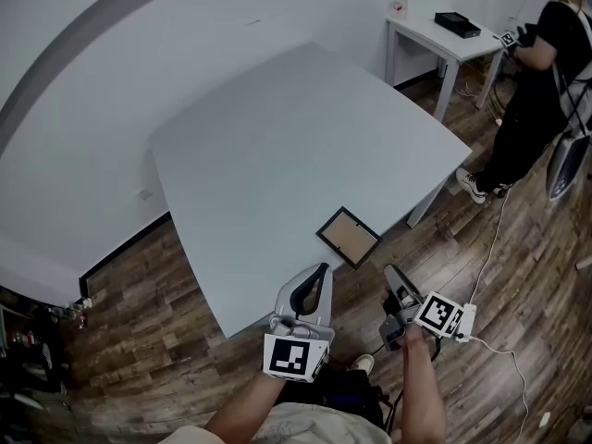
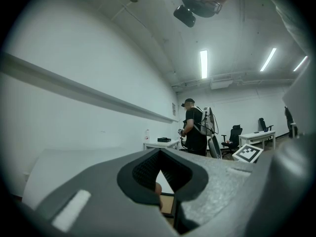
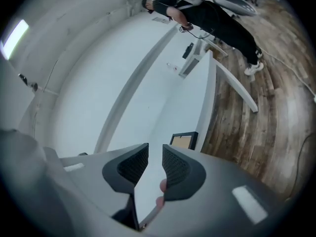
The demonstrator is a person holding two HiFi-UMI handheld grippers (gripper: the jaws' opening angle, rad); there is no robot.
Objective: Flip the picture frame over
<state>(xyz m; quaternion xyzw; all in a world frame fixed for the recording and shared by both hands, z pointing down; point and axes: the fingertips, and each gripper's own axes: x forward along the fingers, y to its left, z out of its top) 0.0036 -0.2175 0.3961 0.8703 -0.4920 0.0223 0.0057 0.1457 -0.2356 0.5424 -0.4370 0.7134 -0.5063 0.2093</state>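
Lying near table (image 1: 277,146) edge: picture frame (image 1: 348,236) | left tool (image 1: 323,268) closed together | right tool (image 1: 389,270) parted

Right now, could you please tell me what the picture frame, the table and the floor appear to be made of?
The picture frame: black matte border, plastic or painted wood; brown panel looks like cardboard or fibreboard. The table: smooth pale top, probably laminate. The floor: dark planks with grain and seams, wood or wood-look laminate.
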